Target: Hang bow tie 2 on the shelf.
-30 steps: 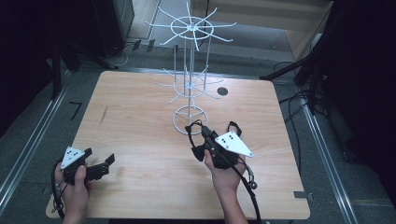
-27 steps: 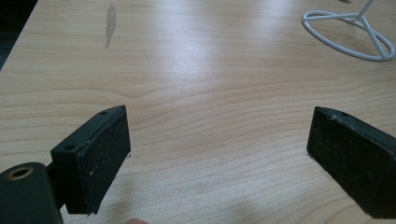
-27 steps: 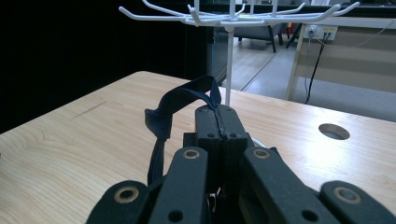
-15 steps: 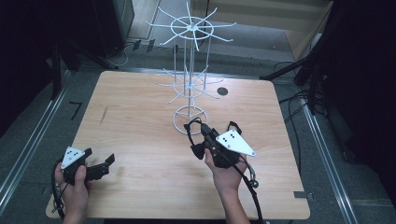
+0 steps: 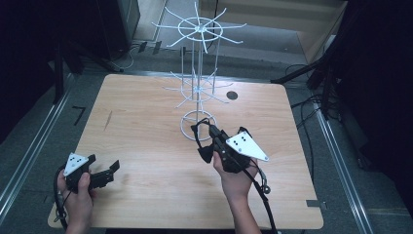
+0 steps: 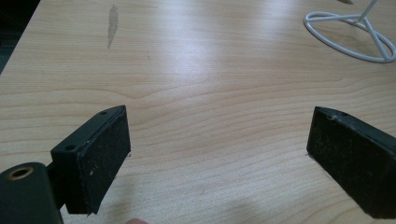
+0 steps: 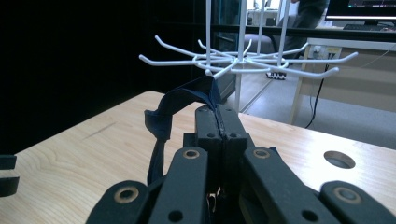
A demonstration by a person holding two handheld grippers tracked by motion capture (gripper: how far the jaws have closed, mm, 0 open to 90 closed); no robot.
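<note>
Strap (image 7: 173,108), dark and looped, is pinched in the right gripper (image 5: 203,139), whose jaws are closed on it, at the rack's (image 5: 197,87) ring base mid-table (image 5: 146,117). Far left, the left gripper (image 5: 108,173) rests with jaws wide apart, nothing between them.

A pale wooden table (image 5: 146,122) with rounded corners carried the scene. Its top had a dark streak (image 5: 107,120) toward the left side and a round hole (image 5: 232,95) near the far edge. A white wire rack (image 5: 197,83) stood on it by a ring-shaped foot, a little beyond the middle. The table itself stood on a grey floor (image 5: 44,131).
</note>
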